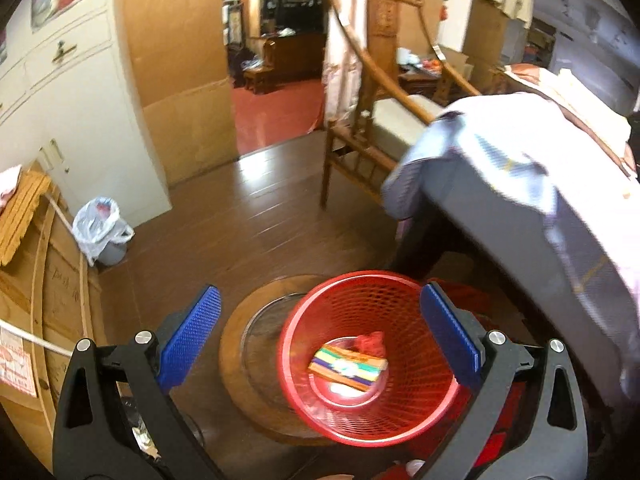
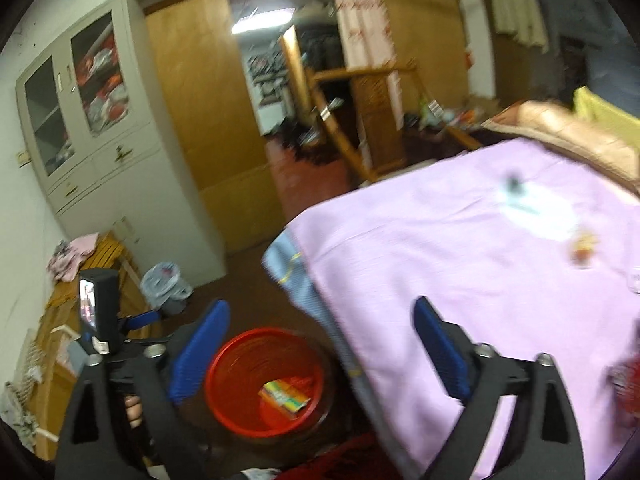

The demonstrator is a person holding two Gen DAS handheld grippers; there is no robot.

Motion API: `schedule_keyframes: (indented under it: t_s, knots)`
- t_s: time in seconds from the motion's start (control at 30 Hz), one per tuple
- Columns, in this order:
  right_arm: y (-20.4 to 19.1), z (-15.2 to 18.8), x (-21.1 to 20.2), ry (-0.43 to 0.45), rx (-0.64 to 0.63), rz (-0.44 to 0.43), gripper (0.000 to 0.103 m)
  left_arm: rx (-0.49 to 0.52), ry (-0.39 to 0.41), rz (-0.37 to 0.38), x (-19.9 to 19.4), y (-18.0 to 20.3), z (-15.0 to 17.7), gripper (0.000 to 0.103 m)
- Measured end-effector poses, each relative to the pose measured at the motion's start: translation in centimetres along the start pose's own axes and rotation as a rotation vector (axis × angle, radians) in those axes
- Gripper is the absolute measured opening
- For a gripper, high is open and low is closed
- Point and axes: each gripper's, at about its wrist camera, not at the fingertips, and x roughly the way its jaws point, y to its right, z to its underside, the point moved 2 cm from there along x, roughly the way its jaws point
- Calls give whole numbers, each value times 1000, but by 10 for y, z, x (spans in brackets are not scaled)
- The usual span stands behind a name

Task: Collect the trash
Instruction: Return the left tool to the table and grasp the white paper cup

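Red mesh basket point(image 1: 372, 356) sits on the floor beside the bed point(image 2: 460, 264), a striped wrapper point(image 1: 347, 367) in its bottom; left gripper point(image 1: 320, 332) hangs nearer, jaws spread, empty; right gripper point(image 2: 320, 352), jaws spread and empty, faces the bed, where remaining trash probably lies

Blurred throughout the right wrist view: red basket point(image 2: 264, 384) below and between the right gripper point(image 2: 320, 354) fingers, mesh unreadable, near rim partly hidden behind the left blue finger point(image 2: 200, 350). Striped packet point(image 2: 285, 397) inside it too smeared for any print. Beyond the right finger, pale smudge with a dark spot point(image 2: 520, 196) on the pink cloth point(image 2: 440, 260), unidentifiable; small orange mark point(image 2: 582, 254) likewise. Red shape point(image 2: 628, 384) at the far right cut off by the frame edge.

In the left wrist view, between the left gripper point(image 1: 320, 334) fingers, small red lump point(image 1: 370, 340) beside the packet point(image 1: 348, 366), kind unclear. Basket point(image 1: 360, 292) far rim motion-smeared.
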Motion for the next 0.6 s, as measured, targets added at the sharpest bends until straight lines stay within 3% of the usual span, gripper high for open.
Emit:
schedule_keyframes:
  t_s: [0.4, 0.6]
  knots:
    - [110, 29, -152, 275, 136, 288, 98, 210, 73, 141, -62, 133, -1, 96]
    - [188, 79, -226, 341, 254, 539, 98, 342, 61, 278, -78, 223, 6, 96]
